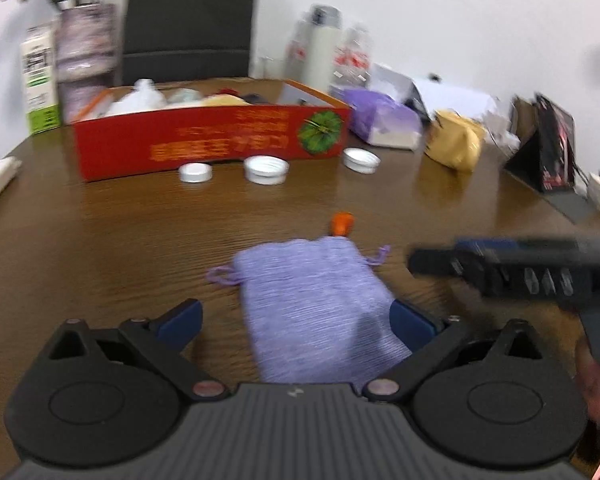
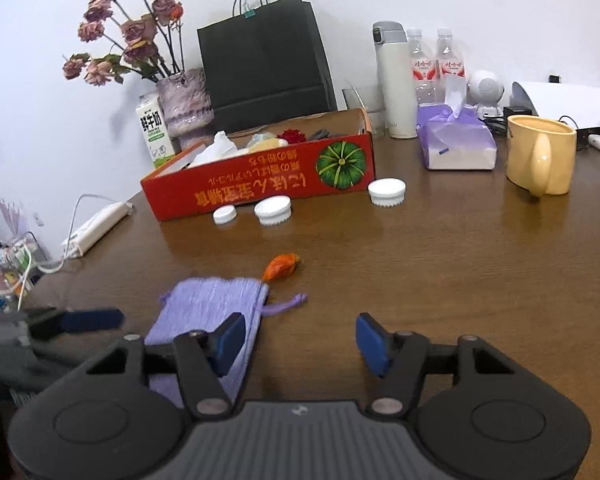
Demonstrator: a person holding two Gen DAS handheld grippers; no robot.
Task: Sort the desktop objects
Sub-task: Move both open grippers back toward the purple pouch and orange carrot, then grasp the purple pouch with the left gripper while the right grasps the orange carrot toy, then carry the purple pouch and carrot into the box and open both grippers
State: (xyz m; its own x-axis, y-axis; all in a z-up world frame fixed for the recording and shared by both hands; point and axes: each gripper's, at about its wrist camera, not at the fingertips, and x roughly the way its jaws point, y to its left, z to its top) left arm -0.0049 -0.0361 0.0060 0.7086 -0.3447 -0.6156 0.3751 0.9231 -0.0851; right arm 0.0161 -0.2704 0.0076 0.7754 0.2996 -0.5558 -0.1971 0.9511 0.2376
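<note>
1. Three white caps point(image 2: 272, 209) line the red box point(image 2: 260, 184); one orange candy point(image 2: 281, 266).
2. One ribbed lilac pouch point(image 1: 320, 304) lies flat mid-table, between the left gripper point(image 1: 296, 320)'s open jaws.
3. Right gripper point(image 2: 300, 340) gapes over bare wood, empty.

We see pouch point(image 2: 208, 312) lilac, fine ribbed weave | wrapper point(image 2: 282, 266) orange | box point(image 2: 260, 188) red, green pumpkin print, orange lettering | three caps point(image 2: 272, 209) white | mug point(image 2: 540, 154) pale yellow | bag point(image 2: 264, 72) black | counter point(image 2: 440, 260) brown woodgrain | tool point(image 2: 300, 344) black, blue pads point(image 2: 230, 342)
</note>
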